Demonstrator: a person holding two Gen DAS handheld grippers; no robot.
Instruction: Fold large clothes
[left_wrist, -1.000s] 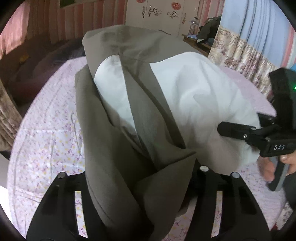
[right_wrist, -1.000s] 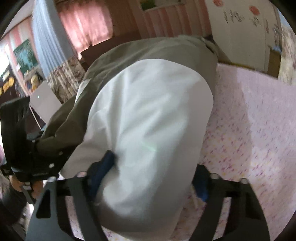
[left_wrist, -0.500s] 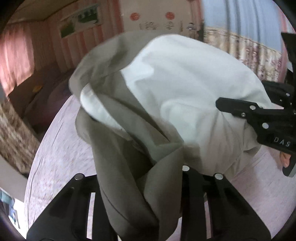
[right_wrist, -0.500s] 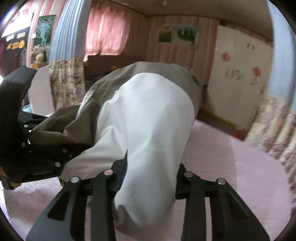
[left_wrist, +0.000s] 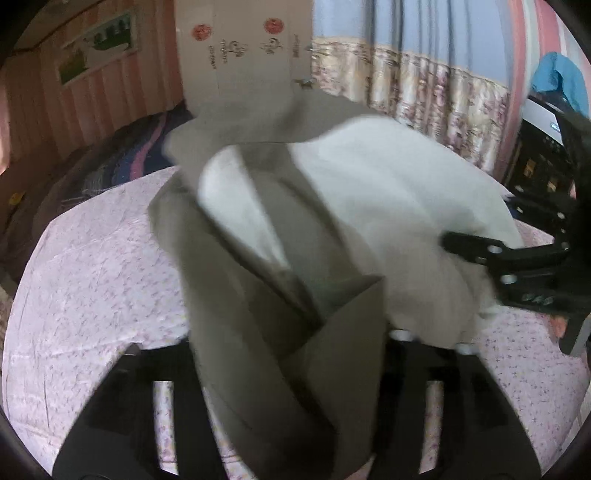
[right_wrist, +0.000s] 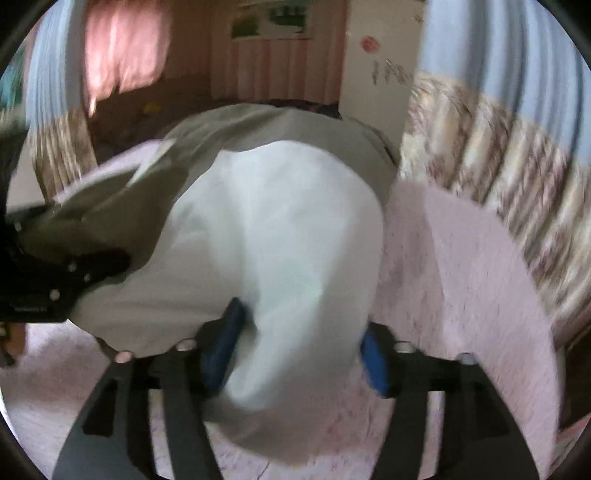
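Two hand-held grippers, jaws opening, fold unfinished.
Left hand-held gripper (left_wrist: 288, 369) and right hand-held gripper (right_wrist: 299, 354): garment (left_wrist: 369, 206) bunched between jaws, above bed (left_wrist: 92, 288), not flat.

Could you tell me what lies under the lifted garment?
Around the garment the pink floral bedsheet shows. What lies directly under its hanging folds is covered, so I cannot tell.

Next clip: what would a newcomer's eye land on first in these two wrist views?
The big olive-and-white garment, bunched up and filling the middle of both views above the pink floral bedsheet. Its olive part runs down between the fingers of the left gripper, its white part between those of the right gripper; both grippers' jaws are opening.
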